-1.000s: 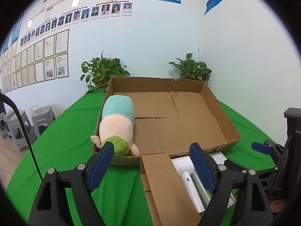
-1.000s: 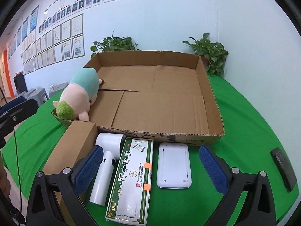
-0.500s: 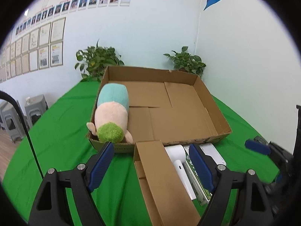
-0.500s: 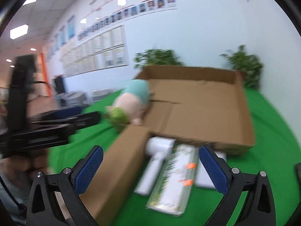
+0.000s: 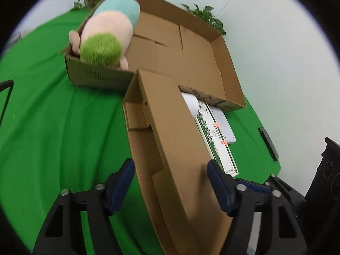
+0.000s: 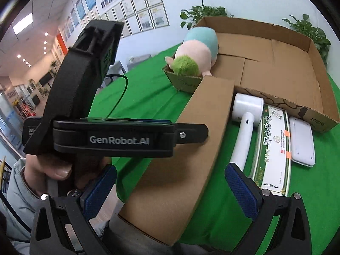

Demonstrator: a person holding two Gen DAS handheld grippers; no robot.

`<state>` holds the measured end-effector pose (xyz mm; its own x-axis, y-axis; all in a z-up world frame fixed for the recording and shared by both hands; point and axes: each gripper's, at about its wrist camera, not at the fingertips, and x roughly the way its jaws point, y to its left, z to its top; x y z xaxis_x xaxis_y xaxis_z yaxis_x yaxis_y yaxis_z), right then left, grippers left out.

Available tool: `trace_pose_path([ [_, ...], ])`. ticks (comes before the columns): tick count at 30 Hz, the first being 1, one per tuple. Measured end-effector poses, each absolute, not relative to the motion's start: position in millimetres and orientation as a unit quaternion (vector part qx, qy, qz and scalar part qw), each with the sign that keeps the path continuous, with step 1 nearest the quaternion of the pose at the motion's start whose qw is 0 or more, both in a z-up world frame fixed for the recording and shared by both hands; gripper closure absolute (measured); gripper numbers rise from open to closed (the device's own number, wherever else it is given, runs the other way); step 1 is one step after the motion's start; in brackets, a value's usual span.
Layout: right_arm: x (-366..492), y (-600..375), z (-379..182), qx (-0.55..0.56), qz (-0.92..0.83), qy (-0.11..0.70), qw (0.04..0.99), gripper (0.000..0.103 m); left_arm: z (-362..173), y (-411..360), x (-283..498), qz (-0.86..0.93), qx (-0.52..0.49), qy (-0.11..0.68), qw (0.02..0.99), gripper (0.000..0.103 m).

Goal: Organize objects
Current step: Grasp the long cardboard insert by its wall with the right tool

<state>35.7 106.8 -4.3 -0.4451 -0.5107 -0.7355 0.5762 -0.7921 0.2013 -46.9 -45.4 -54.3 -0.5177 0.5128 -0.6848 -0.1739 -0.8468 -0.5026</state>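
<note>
The left gripper [image 5: 171, 182] was spread wide, its blue pads either side of the near end of a long narrow cardboard box [image 5: 167, 140], with a gap showing on both sides; no contact could be confirmed. The right gripper [image 6: 170, 191] was likewise wide open and held nothing, positioned above the same long box [image 6: 187, 155] at its near end. In the right wrist view the left gripper's black body [image 6: 110, 136] crossed the frame, gripped by a hand [image 6: 53, 165].

The long box lay on the green tablecloth [image 5: 53, 127], its far end touching the front wall of a large open cardboard tray [image 6: 276, 68]. A plush toy [image 6: 197, 55] lay inside the tray's left front corner. Beside the long box, on the cloth, lay a white handheld device [image 6: 244, 127], a green-and-white carton [image 6: 274, 146] and a white flat device [image 6: 301, 142], side by side. A dark flat object [image 5: 268, 140] lay well apart to the right.
</note>
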Motion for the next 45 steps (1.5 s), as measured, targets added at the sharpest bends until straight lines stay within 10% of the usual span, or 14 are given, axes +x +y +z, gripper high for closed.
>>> trace_pose_path([
  [7, 45.6, 94.1, -19.3, 0.428, -0.851, 0.084, 0.293, 0.021, -54.8, -41.7, -42.2, 0.831, -0.445, -0.221, 0.252, 0.055],
  [18, 28.5, 140.2, -30.1, 0.460, -0.798, -0.108, 0.374, 0.030, -27.7, -37.8, -30.9, 0.835, -0.416, -0.231, 0.276, 0.059],
  [32, 35.4, 186.2, 2.6, 0.402, -0.873, -0.057, 0.271, 0.004, -19.6, -55.5, -37.6, 0.888, -0.395, -0.163, 0.169, 0.039],
  [40, 13.9, 162.6, -20.7, 0.432, -0.864, -0.012, 0.258, 0.059, -53.7, -46.6, -56.7, 0.871, -0.441, -0.149, 0.156, 0.039],
  [45, 24.3, 150.7, -28.7, 0.434, -0.855, -0.013, 0.283, 0.065, -52.7, -43.5, -51.6, 0.866, -0.452, -0.129, 0.172, 0.042],
])
